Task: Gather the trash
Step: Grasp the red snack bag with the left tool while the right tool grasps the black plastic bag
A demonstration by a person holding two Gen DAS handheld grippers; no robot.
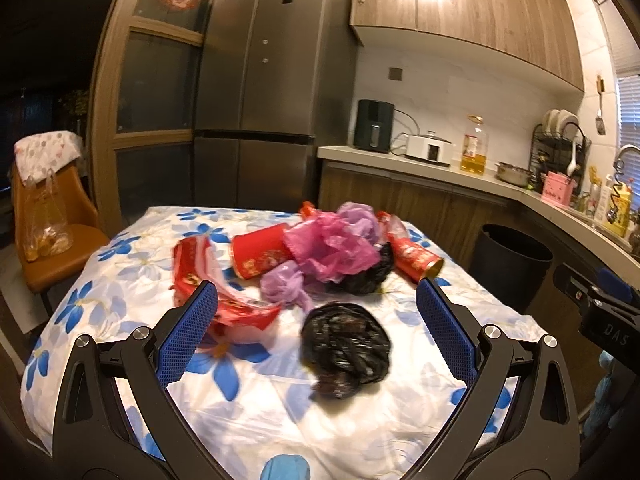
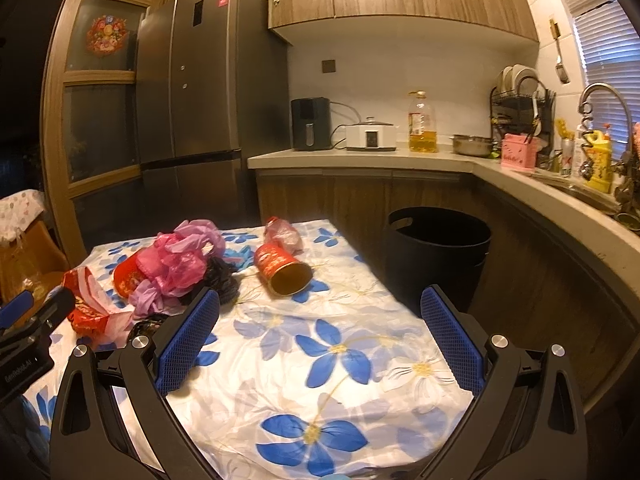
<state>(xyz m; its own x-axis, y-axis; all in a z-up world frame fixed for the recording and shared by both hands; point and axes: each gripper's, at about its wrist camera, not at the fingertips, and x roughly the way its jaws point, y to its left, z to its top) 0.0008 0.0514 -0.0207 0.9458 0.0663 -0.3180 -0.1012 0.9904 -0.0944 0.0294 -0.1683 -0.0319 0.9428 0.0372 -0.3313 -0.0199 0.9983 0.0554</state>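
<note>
Trash lies on a table with a blue-flowered white cloth. A crumpled black plastic bag sits nearest, just beyond my open, empty left gripper. Behind it are pink and purple bags, a red paper cup, red wrappers and a red cup on its side. In the right wrist view my right gripper is open and empty above bare cloth; the tipped red cup and the pink bags lie ahead to the left. A black bin stands right of the table.
A kitchen counter curves along the right with appliances, an oil bottle, a dish rack and a sink. A dark fridge stands behind the table. An orange chair with a bag is at left.
</note>
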